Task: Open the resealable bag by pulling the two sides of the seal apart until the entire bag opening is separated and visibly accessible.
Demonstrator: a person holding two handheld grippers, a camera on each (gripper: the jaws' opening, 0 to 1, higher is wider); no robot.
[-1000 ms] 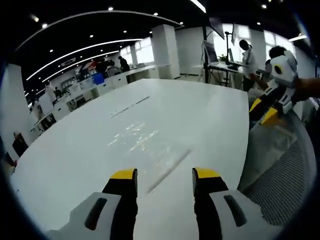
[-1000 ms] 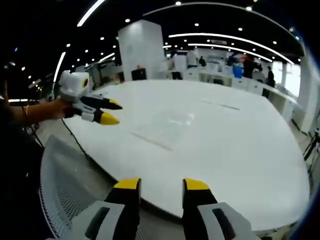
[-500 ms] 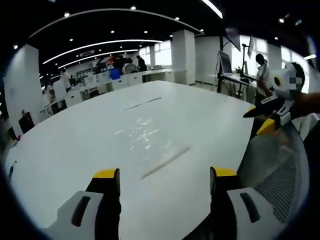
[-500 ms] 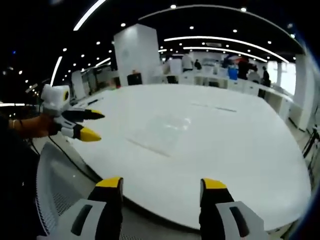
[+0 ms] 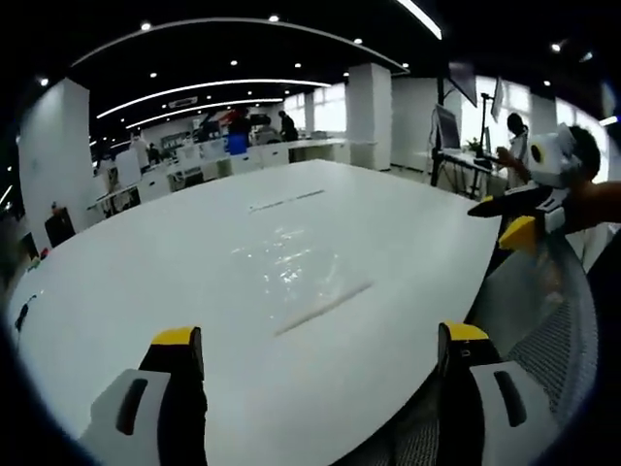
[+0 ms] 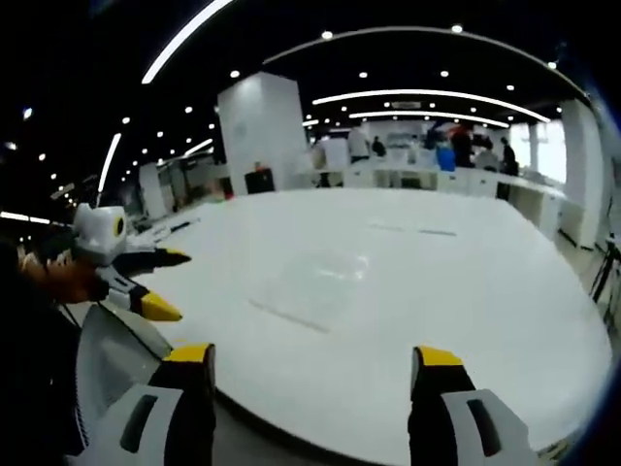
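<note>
One white desk [image 5: 146, 282] spreads across both views, with the clear bag [image 5: 291, 277] lying flat on it near the edge that faces the grippers. In the left gripper view the bag's seal strip [image 5: 323, 309] runs as a thin line along the end of the bag nearest that edge; in the right gripper view the bag [image 6: 315, 277] lies on the desk [image 6: 466, 291] the same way, seal strip [image 6: 286, 316] toward the edge. A mesh chair [image 5: 553, 330] stands just off the desk edge nearest the bag. The left gripper [image 5: 320, 349] hangs over that edge, short of the bag, its fingers spread wide and holding nothing. The right gripper [image 6: 315, 369] sits off the same edge, also clear of the bag, its fingers wide apart and empty too. Each gripper shows in the other's view, beside the desk edge and apart from the bag.
</note>
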